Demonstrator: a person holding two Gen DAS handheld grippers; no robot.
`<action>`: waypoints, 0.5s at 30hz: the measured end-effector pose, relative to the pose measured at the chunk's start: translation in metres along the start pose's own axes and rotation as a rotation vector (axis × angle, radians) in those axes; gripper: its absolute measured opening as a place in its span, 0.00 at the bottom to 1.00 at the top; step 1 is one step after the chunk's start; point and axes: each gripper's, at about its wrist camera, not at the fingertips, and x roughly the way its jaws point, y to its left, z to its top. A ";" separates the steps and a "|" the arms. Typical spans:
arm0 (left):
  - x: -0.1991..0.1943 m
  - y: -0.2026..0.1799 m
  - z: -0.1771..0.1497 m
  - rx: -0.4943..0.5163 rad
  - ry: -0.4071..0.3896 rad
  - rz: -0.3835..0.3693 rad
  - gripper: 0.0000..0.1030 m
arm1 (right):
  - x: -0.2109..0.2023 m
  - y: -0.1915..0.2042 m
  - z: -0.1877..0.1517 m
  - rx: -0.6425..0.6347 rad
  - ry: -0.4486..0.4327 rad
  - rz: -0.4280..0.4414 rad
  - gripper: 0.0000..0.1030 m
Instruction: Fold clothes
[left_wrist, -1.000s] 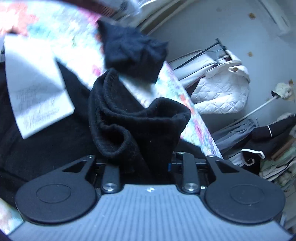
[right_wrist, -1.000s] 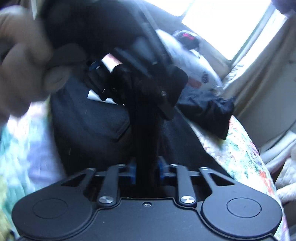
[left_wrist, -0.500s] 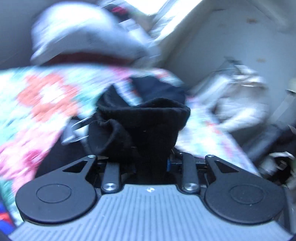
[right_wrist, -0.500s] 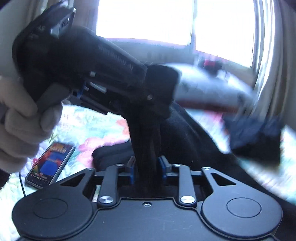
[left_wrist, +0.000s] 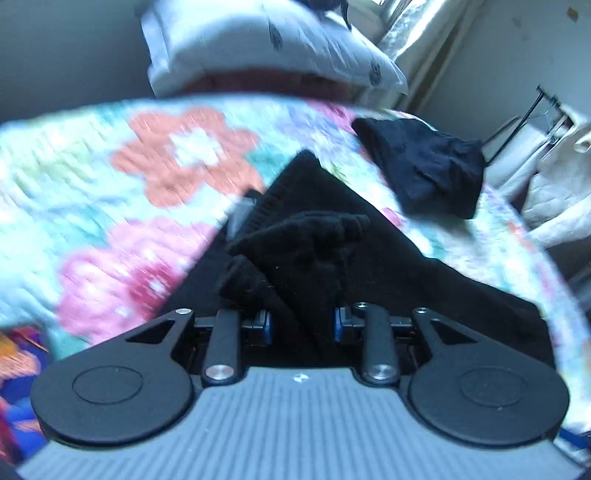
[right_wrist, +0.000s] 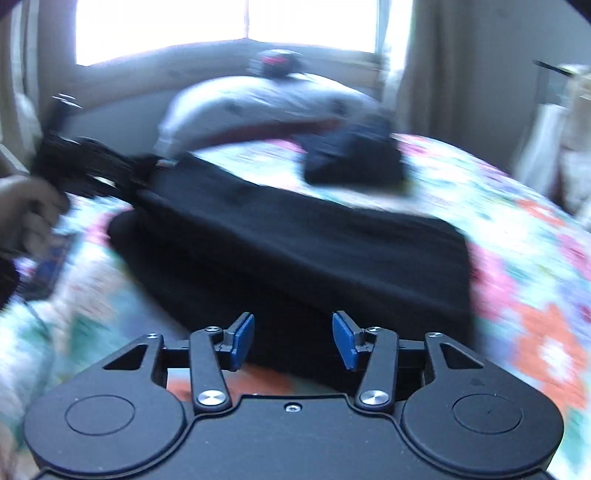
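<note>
Mid-fold on the bed (right_wrist: 535, 206), the left hand-held gripper (left_wrist: 301, 325) pinches the black sweater (left_wrist: 306, 251); the right hand-held gripper (right_wrist: 293, 339), parted and empty, likely regrasps next.

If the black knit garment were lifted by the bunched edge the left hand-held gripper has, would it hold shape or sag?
The black knit garment would probably sag: the bunch in the left hand-held gripper crumples into soft folds. It looks thick and ribbed, so likely somewhat weighty, trailing across the floral quilt. The fuzzy knit seems unlikely to slip from the blue pads.
</note>
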 end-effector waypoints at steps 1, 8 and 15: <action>0.005 -0.001 0.000 0.003 0.018 0.027 0.29 | -0.001 -0.009 -0.005 0.008 0.006 -0.024 0.51; -0.026 -0.019 0.022 -0.017 0.000 0.020 0.34 | 0.008 -0.054 -0.033 0.124 0.035 -0.072 0.55; -0.079 -0.053 0.036 0.099 -0.161 0.055 0.51 | 0.033 -0.064 -0.027 0.207 0.046 -0.066 0.55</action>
